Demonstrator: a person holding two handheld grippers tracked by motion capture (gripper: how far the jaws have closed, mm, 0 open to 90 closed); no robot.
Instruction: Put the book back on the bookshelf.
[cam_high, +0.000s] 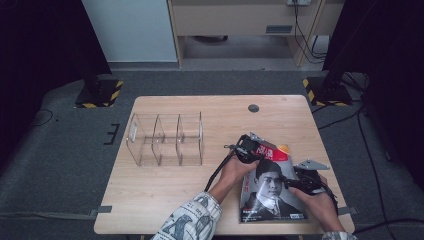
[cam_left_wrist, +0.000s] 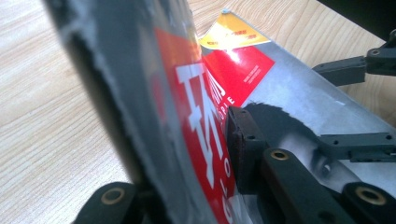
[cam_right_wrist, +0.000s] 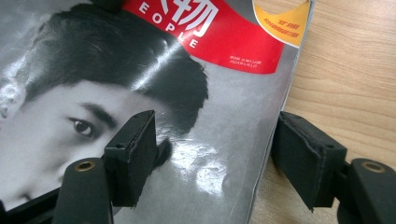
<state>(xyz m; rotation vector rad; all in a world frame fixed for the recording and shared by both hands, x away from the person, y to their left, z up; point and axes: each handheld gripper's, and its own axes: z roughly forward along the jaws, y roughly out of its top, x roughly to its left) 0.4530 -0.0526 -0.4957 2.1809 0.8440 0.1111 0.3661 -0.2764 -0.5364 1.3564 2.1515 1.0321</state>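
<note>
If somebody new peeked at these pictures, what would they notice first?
Probably the magazine with its bright red title band, near the table's front right corner. The left gripper is shut on its top edge, lifting it a bit, while the right gripper sits open at its right edge, one pad on the cover and one off the side. Next comes the clear plastic organizer, sitting to the left of the magazine.
</note>
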